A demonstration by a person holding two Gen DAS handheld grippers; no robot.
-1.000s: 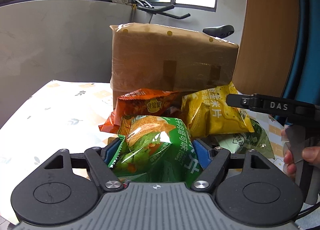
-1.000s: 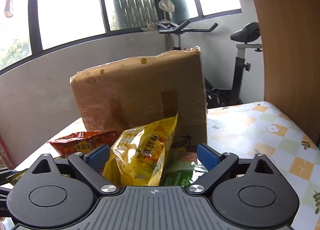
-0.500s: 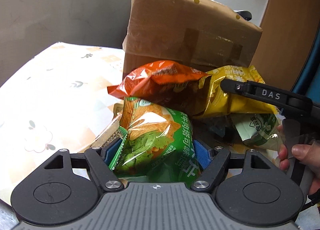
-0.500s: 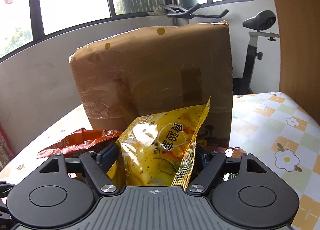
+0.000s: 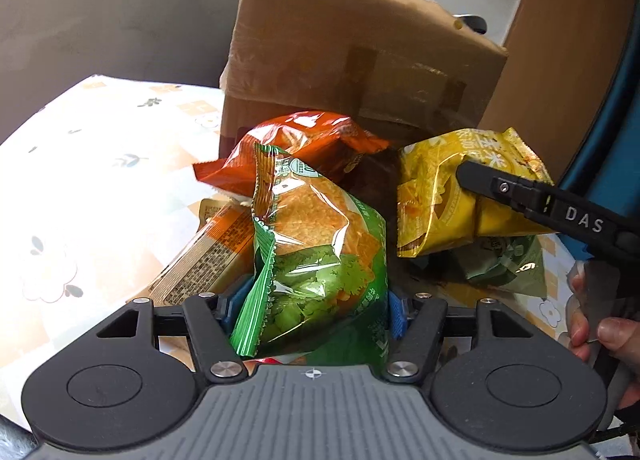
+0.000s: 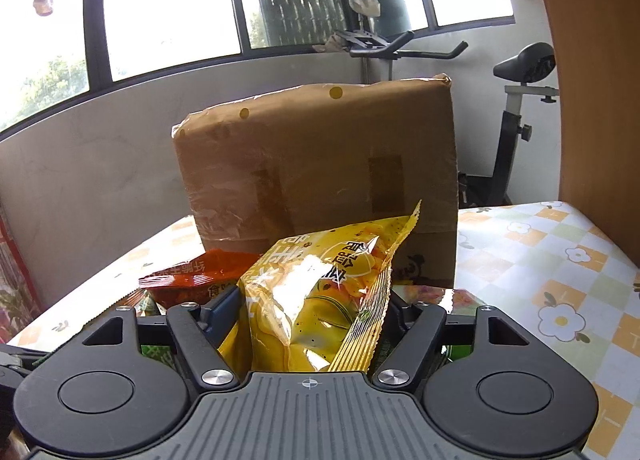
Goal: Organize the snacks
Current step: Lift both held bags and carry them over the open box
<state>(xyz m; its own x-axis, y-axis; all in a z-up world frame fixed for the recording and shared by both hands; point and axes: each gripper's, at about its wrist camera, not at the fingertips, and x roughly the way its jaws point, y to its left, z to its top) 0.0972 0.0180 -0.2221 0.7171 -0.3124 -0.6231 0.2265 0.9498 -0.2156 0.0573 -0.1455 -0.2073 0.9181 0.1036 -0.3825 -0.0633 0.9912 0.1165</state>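
Observation:
My left gripper (image 5: 312,306) is shut on a green chip bag (image 5: 320,260) and holds it above the snack pile. My right gripper (image 6: 308,314) is shut on a yellow chip bag (image 6: 320,300). The yellow bag also shows in the left wrist view (image 5: 452,196), clamped by the right gripper's black finger (image 5: 504,190). An orange-red bag (image 5: 296,144) lies behind the green one, against a brown cardboard box (image 5: 352,56). The orange-red bag also shows in the right wrist view (image 6: 192,276), in front of the box (image 6: 320,164).
A flat orange packet (image 5: 212,252) lies on the flowered tablecloth (image 5: 100,180) left of the pile. A pale green bag (image 5: 504,264) lies under the yellow one. A wooden panel (image 6: 592,80) stands at right. An exercise bike (image 6: 516,100) stands behind the box.
The left gripper has tilted down and moved closer over the pile with the green bag. The right gripper has pulled back from the box with the yellow bag.

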